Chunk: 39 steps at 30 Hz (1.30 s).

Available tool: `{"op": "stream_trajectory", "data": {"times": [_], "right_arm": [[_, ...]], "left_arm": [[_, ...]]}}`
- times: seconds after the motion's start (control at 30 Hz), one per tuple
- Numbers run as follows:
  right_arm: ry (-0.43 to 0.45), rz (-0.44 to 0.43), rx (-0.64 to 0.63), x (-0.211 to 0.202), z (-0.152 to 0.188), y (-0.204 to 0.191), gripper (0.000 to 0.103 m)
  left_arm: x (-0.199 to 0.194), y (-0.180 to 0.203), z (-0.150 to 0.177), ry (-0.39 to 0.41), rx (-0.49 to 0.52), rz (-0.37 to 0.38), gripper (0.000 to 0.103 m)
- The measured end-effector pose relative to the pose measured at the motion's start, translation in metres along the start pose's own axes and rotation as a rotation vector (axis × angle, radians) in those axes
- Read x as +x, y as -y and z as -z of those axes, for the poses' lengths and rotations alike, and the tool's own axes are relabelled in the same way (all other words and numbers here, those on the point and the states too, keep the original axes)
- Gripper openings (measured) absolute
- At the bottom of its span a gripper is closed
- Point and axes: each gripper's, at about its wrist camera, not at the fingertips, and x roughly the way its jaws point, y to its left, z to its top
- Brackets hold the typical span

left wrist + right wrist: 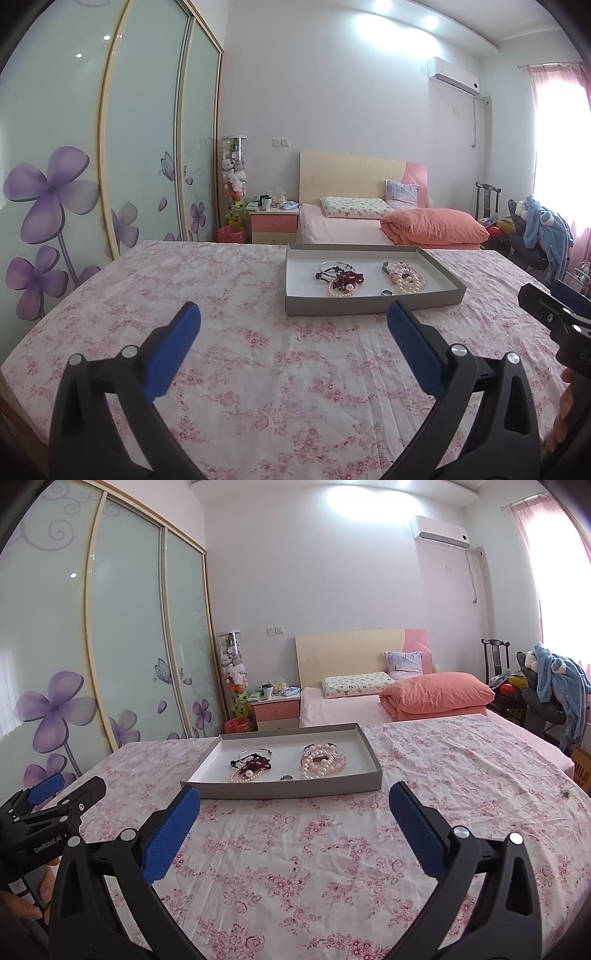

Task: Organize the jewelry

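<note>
Right wrist view: shallow grey cardboard tray (pixel 371 755) holds pearl strands (pixel 321 764), dark red beads (pixel 256 765), silver ring (pixel 286 777). Tray lies on floral bedspread (pixel 295 849), ahead of both tongs, left (pixel 293 314) and right (pixel 294 794), each wide open, empty.

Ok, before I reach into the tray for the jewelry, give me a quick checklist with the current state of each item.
1. Left gripper open and empty: ok.
2. Right gripper open and empty: ok.
3. Tray flat on the floral cloth, in front of both grippers: ok.
4. Path to the tray clear of clutter: ok, only cloth lies between.
5. Pieces separable: not ok. The dark red beads lie tangled with a pearl strand and bangles; the pink pearl pile is heaped.
6. Ring lies apart from the piles: ok.
7. Sorting destination in view: cannot tell.
</note>
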Motion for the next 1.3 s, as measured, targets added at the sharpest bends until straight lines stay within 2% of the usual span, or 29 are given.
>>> {"op": "stream_trajectory", "data": {"times": [1.3], "right_arm": [[-0.01, 0.003, 0.011, 0.0031, 0.005, 0.0017, 0.101]], "left_arm": [[0.0103, -0.0021, 0.0046, -0.027, -0.006, -0.006, 0.099]]}}
